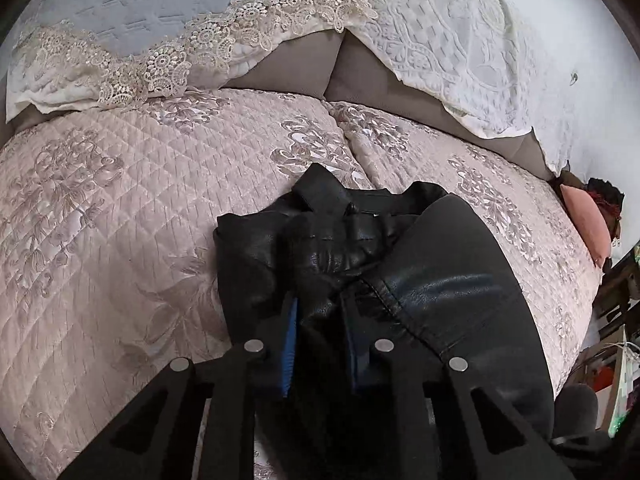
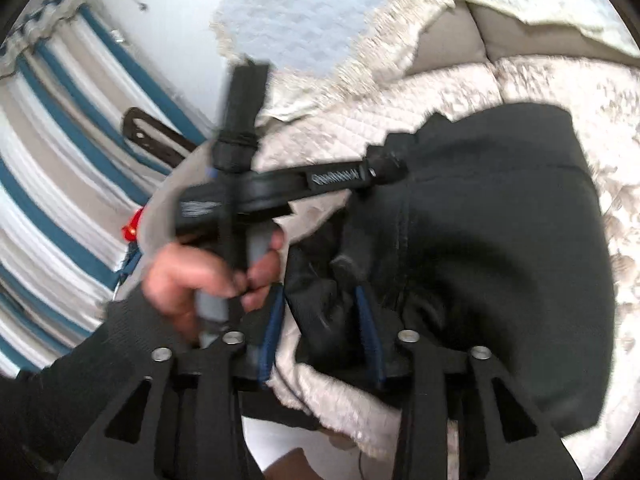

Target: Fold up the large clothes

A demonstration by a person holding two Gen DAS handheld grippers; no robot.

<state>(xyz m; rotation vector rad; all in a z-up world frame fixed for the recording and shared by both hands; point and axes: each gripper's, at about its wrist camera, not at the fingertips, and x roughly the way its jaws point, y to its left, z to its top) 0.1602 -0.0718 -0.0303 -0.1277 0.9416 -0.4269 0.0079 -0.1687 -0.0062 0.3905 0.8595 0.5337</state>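
Observation:
A black leather garment [image 1: 440, 280] lies bunched on the quilted pink bedspread [image 1: 120, 220]. My left gripper [image 1: 322, 320] is shut on a thick fold of it, with the leather squeezed between the blue pads [image 1: 291, 336]. In the right wrist view the same garment [image 2: 500, 240] spreads over the bed's right side. My right gripper [image 2: 320, 312] stands open, and a crumpled part of the garment sits loosely between its pads [image 2: 366, 316]. A hand [image 2: 192, 280] holds the left gripper [image 2: 390, 164], whose tips dig into the garment's upper edge.
Two lace-trimmed pillows [image 1: 120, 12] [image 1: 460, 40] lean against the brown headboard [image 1: 304, 76] at the back. A pink cushion [image 1: 584, 220] and clutter sit off the bed's right edge. A blue-and-white striped cloth [image 2: 48, 160] hangs on the left of the right wrist view.

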